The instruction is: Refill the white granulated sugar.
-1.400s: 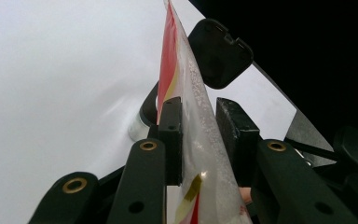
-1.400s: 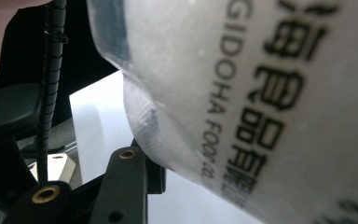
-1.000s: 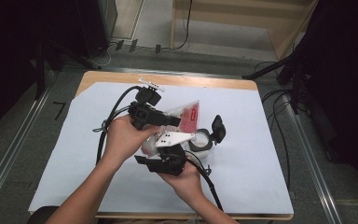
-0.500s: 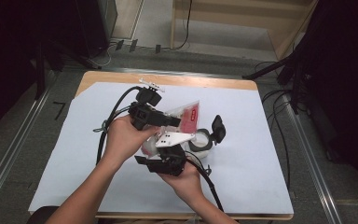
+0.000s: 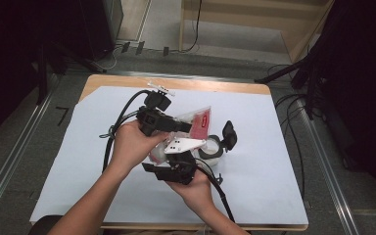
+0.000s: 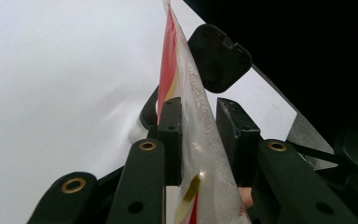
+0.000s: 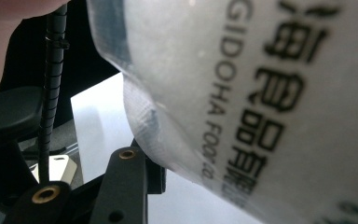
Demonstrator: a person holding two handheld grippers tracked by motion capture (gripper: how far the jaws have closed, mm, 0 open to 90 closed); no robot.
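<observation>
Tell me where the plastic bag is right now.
In the high view the bag is at the table's middle, held up between both grippers, beside the open jar. The left gripper's jaws pinch its edge.

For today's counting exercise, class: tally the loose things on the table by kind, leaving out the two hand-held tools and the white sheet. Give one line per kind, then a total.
Clear plastic packets with red print: 1, the packet
Round containers with a black flip lid standing open: 1, the container
Total: 2
</observation>
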